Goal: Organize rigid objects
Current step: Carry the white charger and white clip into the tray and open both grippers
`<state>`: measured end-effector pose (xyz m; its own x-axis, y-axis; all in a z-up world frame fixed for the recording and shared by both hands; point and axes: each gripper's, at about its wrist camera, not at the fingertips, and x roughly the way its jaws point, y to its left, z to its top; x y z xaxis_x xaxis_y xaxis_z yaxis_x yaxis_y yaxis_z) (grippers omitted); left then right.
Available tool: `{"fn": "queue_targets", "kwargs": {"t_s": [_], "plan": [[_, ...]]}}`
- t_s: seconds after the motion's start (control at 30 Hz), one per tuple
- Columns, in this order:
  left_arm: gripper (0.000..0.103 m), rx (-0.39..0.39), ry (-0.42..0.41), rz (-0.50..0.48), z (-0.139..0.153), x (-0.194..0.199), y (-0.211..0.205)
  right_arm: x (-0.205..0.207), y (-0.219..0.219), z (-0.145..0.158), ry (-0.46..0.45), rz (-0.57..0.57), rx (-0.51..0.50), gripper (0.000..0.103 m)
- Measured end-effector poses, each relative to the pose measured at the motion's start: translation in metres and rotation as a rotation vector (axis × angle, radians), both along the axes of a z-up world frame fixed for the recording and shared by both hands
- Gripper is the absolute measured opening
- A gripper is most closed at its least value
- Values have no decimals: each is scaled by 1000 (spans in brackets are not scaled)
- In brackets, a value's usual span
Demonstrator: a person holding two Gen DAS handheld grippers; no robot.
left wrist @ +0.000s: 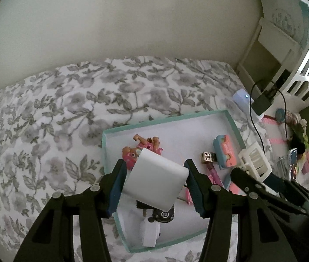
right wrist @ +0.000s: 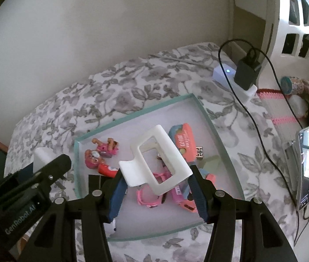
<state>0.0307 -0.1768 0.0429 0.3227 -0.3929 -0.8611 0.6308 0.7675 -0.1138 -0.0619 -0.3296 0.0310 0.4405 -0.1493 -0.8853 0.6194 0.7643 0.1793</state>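
A teal-rimmed shallow box [left wrist: 106, 144] [right wrist: 206, 118] lies on the flowered bedspread and holds small items: a pink toy pup [left wrist: 141, 146] [right wrist: 102, 152], a blue-and-coral case [left wrist: 224, 152] [right wrist: 182, 139], a patterned cube [left wrist: 206, 157] [right wrist: 199, 151], pink glasses [right wrist: 148, 194]. My left gripper [left wrist: 154, 179] is shut on a flat white square block [left wrist: 156, 181] above the box's near left part. My right gripper [right wrist: 157, 181] is shut on a white plastic claw hair clip [right wrist: 161, 159] above the box's middle. The right gripper with the clip shows in the left wrist view [left wrist: 254, 161].
A white power strip [right wrist: 226, 74] with a black charger [right wrist: 247, 72] and cable lies at the bed's far right. A phone [right wrist: 307, 166], a pink mat [right wrist: 278, 107] and a white lattice basket [right wrist: 300, 26] are to the right. A wall runs behind.
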Motion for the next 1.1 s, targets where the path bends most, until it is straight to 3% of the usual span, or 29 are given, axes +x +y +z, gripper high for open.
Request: {"fn": "queue_targets", "kwargs": {"t_s": [0.23,1.1], "plan": [[56,18,61,13,-21,7,-7,5,-7,-28,82,2,31,58],[56,86,176,23,-70,15,-21,14,-11,-63,178,34,65,58]]}}
